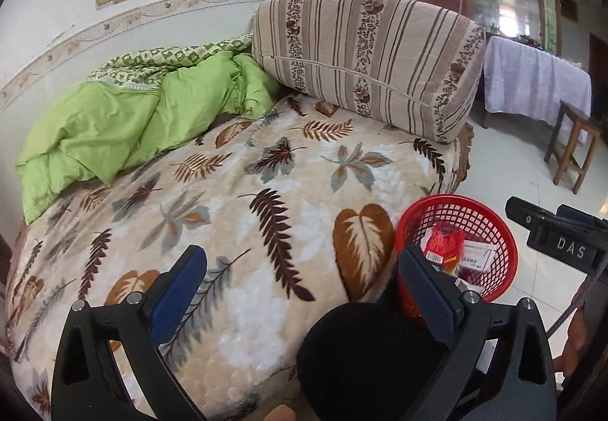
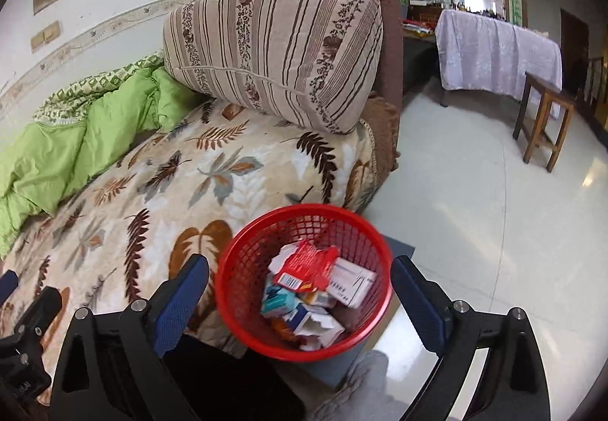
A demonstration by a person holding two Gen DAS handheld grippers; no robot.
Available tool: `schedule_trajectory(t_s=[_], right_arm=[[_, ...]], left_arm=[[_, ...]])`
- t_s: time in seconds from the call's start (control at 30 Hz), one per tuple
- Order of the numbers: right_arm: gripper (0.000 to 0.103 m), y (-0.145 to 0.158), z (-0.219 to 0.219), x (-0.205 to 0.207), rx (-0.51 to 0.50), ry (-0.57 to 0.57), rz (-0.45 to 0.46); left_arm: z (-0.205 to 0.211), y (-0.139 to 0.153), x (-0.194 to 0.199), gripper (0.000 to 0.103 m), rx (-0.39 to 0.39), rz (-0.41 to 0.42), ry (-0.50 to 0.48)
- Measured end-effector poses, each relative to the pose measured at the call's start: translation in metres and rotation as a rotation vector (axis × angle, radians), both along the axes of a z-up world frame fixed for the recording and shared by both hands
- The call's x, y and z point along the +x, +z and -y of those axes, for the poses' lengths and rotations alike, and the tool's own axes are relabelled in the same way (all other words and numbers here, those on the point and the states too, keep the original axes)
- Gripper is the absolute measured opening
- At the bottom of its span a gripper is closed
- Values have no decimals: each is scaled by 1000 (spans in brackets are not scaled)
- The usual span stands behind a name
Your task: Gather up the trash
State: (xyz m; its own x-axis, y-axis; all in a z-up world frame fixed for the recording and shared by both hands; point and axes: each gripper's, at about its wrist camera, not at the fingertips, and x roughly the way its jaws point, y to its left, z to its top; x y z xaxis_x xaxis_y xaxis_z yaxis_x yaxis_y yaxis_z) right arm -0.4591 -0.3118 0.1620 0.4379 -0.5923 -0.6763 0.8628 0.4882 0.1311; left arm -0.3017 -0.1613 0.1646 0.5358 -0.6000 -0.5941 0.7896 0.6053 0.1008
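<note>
Blue-padded fingers (image 1: 178, 291) of the left gripper (image 1: 304, 288) stand wide apart over the leaf-print blanket (image 1: 235, 200), with nothing between them. One finger hangs over the blanket; the other crosses the near rim of the red basket (image 1: 490, 223). A dark rounded shape sits low in this view, between the fingers; what it is I cannot tell.

From the right wrist, the right gripper (image 2: 300, 288) is just as widely spread, and it holds nothing. Its fingers (image 2: 418, 299) flank the basket (image 2: 243, 291) in this view without touching it.

In the basket lies the trash (image 2: 315, 291): a red wrapper (image 2: 307, 265) with a barcode on top, a white box (image 2: 351, 282) beside it, a teal packet and torn white cartons underneath. The basket stands just beside the edge of the bed, on a grey-blue surface over the pale tiled floor (image 2: 475, 212).

Further back on the bed, a green quilt (image 1: 114, 124) lies crumpled along the wall, and a striped cushion (image 1: 364, 59) leans against the brown headboard. Across the room stands a table with a lilac cloth (image 2: 494, 48), and a wooden stool (image 2: 543, 120) just before it.
</note>
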Motion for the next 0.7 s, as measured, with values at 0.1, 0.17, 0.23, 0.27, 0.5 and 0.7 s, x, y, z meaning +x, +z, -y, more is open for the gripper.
schedule_trajectory(t_s=[0.1,0.17,0.23,0.27,0.5,0.7], right_arm=[[97,2,-5,4,-30,-19,-17],[97,3,-8,8,-53,-29,-45],[97,4,-10,11,-76,-34,-67],[97,4,-11,12,-76,-31,-73],[97,1,-12,14,-88,-31,-101],[97,1,-13,15,-99,-36,-111]], left_arm=[[-6,6,-1,101,-4,33,25],[-10,10,-2,101,-24,61,34],[-12,11,-3,101,-21,76,37],[-12,10,-3,101,-21,82,44],[-8,3,-5,101,22,86,51],[-10,-1,-4,101,12,37,25]])
